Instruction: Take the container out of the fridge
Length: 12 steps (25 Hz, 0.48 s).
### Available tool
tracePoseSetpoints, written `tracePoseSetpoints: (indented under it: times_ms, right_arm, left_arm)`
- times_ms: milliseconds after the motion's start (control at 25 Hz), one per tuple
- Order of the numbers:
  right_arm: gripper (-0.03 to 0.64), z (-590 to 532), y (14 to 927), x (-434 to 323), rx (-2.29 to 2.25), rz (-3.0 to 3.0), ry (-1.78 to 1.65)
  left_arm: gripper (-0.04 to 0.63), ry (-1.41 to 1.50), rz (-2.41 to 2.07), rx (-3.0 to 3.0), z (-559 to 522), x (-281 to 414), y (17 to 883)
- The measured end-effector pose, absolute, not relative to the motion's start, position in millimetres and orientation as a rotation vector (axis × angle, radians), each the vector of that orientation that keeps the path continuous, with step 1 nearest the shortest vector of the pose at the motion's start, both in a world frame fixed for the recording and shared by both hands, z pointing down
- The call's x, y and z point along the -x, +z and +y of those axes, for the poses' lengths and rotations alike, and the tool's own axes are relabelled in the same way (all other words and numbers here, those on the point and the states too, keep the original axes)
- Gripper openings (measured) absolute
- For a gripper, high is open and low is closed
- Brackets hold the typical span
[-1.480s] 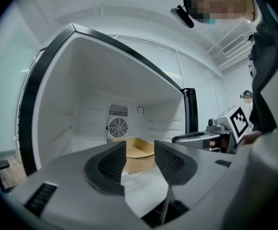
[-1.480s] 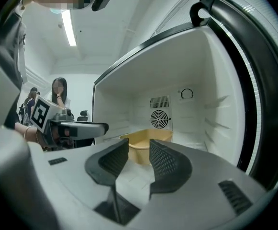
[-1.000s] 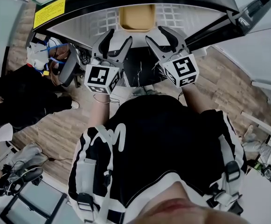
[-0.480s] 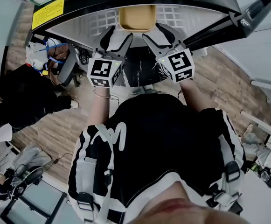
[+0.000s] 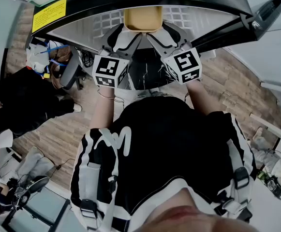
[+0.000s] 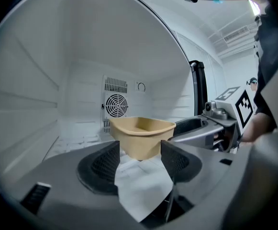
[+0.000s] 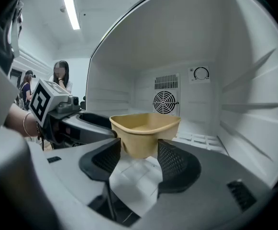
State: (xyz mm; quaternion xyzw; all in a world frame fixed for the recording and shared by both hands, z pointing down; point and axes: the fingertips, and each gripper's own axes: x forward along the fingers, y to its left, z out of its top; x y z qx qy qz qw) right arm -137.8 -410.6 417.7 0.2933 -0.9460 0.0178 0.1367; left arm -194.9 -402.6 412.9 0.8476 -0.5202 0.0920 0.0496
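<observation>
A tan, bowl-like container (image 5: 142, 19) stands on the white floor of the open fridge (image 5: 193, 16). In the head view my left gripper (image 5: 122, 33) and right gripper (image 5: 165, 33) reach in side by side, their tips at the container's near corners. Seen from the left gripper view, the container (image 6: 141, 135) sits just past the open jaws of the left gripper (image 6: 139, 159), untouched. The right gripper view shows the container (image 7: 146, 131) between the tips of the right gripper (image 7: 139, 159), whose jaws have just been opening; the pads do not press on it.
The fridge's back wall has a round fan grille (image 7: 163, 102). Its dark door (image 5: 261, 13) swings out at the right. A person in black (image 5: 14, 105) sits on the wooden floor at the left, near a pile of gear (image 5: 48, 57).
Both grippers have moved forward into the fridge, from short of the container to its near corners.
</observation>
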Motion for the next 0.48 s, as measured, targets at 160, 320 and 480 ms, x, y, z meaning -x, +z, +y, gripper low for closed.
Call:
tracePoseSetpoints:
  times_ms: [160,320,480]
  right_arm:
    - [0.23,-412.2,416.7,140.3,-0.843,-2.738,0.064]
    - [0.23,-413.7,416.3,141.6,-0.853,-2.738,0.075]
    - [0.23,-413.2,417.6,137.9,-0.905,-2.729,0.056]
  left_arm:
    - [0.258,0.288,-1.563,-2.598,-405.8,189.6,412.5]
    - [0.258,0.26,-1.584,-2.587,-409.2,192.0,412.4]
    - [0.241,0.253,-1.575,-2.603,-404.7,189.5,413.9]
